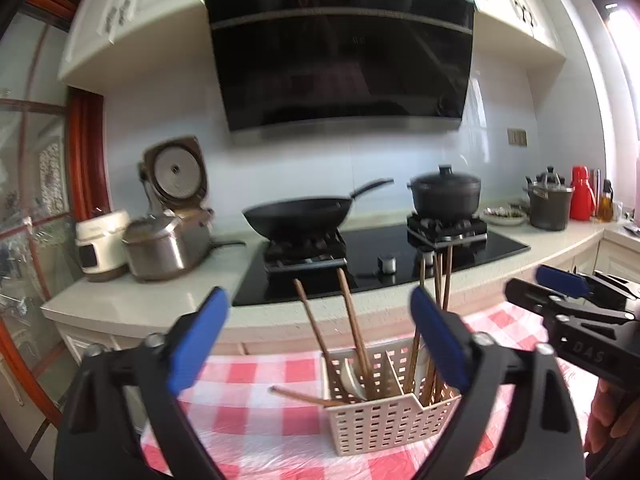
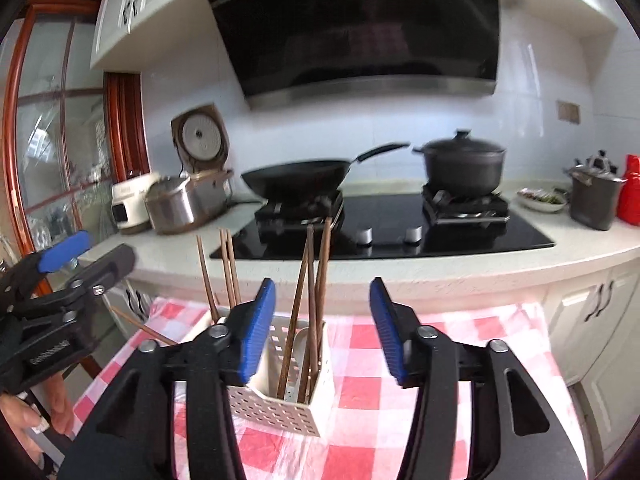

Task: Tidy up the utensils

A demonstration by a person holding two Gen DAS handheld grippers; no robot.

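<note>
Both claws gape wide and hold nothing: the left claw (image 1: pixel 318 342) and right claw (image 2: pixel 322 330) hover over a cream perforated plastic utensil caddy (image 1: pixel 384 420) on the red-and-white checked worktop (image 2: pixel 400 392). Slim brown wooden chopsticks (image 1: pixel 354 328) stand near upright in its divided compartments, tips leaning slightly apart. One chopstick (image 1: pixel 304 397) lies nearly flat, poking out leftward beside a white ceramic spoon (image 1: pixel 352 380).
</note>
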